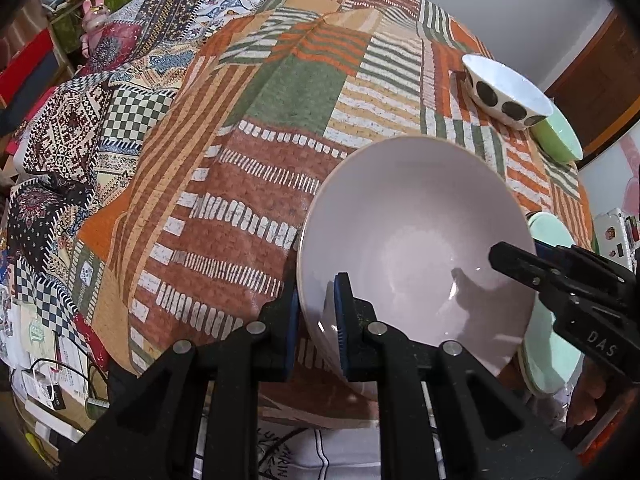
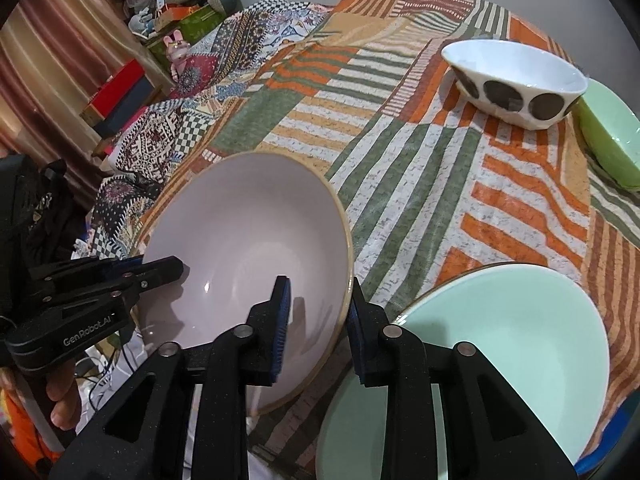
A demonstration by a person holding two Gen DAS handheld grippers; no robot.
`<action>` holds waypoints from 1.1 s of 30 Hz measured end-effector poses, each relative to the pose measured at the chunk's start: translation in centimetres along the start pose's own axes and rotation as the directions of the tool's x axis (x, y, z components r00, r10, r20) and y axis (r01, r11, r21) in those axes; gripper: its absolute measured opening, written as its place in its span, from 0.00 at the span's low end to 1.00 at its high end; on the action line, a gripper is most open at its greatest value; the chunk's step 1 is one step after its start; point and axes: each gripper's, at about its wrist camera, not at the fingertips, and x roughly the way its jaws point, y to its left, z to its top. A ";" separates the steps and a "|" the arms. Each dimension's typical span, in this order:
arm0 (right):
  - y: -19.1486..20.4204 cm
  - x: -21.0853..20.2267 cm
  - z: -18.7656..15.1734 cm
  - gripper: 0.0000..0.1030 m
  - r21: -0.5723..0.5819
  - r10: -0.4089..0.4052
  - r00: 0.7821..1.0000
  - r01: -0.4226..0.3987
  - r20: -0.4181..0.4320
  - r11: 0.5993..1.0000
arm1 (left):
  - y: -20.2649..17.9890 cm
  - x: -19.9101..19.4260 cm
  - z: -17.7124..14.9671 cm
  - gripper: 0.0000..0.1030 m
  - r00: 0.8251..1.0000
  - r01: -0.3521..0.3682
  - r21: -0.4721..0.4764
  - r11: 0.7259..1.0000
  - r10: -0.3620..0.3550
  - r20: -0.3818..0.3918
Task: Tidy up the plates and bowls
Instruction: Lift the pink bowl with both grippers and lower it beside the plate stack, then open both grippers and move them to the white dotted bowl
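1. Black fingers with blue pads sit closest to our lenses: our left tool (image 1: 317, 320) straddles the near-left rim of the pale pink bowl (image 1: 416, 240), one pad inside and one outside, closed down on the wall.
2. Our right tool (image 2: 318, 324) straddles the opposite rim of the same bowl, but its pads stand a little off the wall on both sides; we judge it partly open and not yet gripping.
3. That bowl sits tilted at the near edge of the tabletop (image 1: 248, 184), partly overhanging it, just beside the mint plate (image 2: 516, 344).
4. To do this step well, we would close the right tool squarely on the rim, keep both grips level, then lift evenly so the bowl does not twist or slip.
5. Farther off stand the spotted bowl (image 2: 520, 84) and, touching or just behind it, a green bowl (image 2: 612, 132).
6. We cannot see whether the pink bowl's base rests on the cloth or is carried. The mint plate and green bowl are cut off at the frame edges, and what lies under the plate is hard to make out.
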 end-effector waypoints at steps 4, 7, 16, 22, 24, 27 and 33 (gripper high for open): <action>-0.2 -2.1 0.0 0.27 -0.001 0.012 0.999 -0.012 0.048 1.000 | -0.2 -1.8 0.0 0.22 0.999 0.004 -0.002 1.000 -0.004 0.036; -0.3 -3.7 0.0 0.30 -0.005 0.017 0.996 -0.016 0.088 1.000 | -0.7 -3.6 0.2 0.28 0.997 0.002 0.007 1.000 -0.002 0.074; -1.6 -9.8 -0.1 0.39 0.005 0.008 0.968 -0.009 0.252 1.000 | -4.2 -9.5 1.4 0.50 0.972 0.008 0.073 0.997 -0.025 0.234; -3.7 -13.5 -0.5 0.47 0.036 -0.029 0.938 0.018 0.346 0.999 | -7.8 -12.1 2.9 0.62 0.944 -0.004 0.133 0.991 -0.040 0.327; -4.6 -14.5 -0.6 0.53 0.051 -0.040 0.926 0.023 0.376 0.998 | -8.8 -12.4 3.3 0.63 0.940 -0.009 0.152 0.988 -0.043 0.339; -6.1 -16.1 -0.7 0.58 0.078 -0.070 0.908 0.041 0.412 0.996 | -10.7 -12.3 4.5 0.70 0.935 0.010 0.177 0.984 -0.072 0.346; -9.2 -17.8 -0.4 0.69 0.144 -0.127 0.882 0.068 0.454 0.987 | -13.6 -11.5 6.6 0.86 0.925 0.021 0.202 0.979 -0.096 0.368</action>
